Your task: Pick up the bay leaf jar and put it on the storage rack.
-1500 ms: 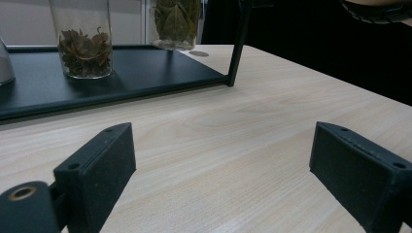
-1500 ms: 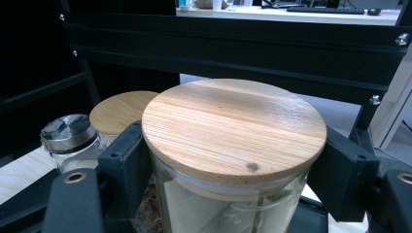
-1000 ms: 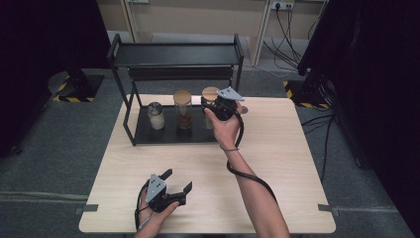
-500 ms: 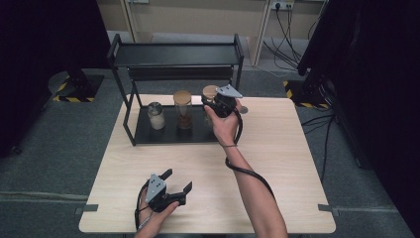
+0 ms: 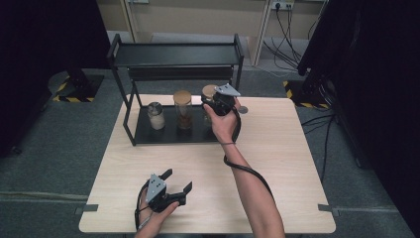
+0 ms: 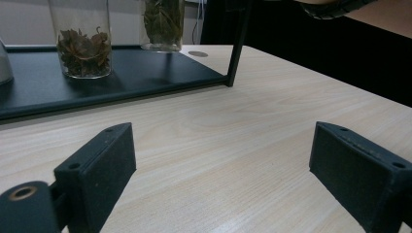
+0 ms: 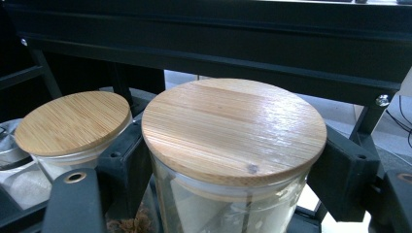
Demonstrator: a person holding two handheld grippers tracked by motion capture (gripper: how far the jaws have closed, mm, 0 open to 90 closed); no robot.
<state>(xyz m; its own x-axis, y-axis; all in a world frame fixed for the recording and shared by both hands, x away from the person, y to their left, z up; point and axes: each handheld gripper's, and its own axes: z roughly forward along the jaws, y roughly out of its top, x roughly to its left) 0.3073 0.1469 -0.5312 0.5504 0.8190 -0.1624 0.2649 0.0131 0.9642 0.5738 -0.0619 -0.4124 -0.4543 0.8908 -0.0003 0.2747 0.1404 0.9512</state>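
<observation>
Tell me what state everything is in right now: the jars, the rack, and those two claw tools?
Right gripper: shut on the right-hand jar, just below its lid.
Right-hand jar: upright, wooden lid on.
Middle jar: upright on the lower shelf, wooden lid on.
Small jar: upright on the lower shelf, metal cap on.
Rack: top shelf bare.
Left gripper: open, over bare table.

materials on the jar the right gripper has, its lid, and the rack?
Jar: clear and glossy, looks like glass; the contents show through the wall. Lid: light wood, possibly bamboo, with straight strip grain and a slight sheen. Rack: thin black bars and flat shelves with a matte finish, probably painted metal, though the look alone does not settle it.
</observation>
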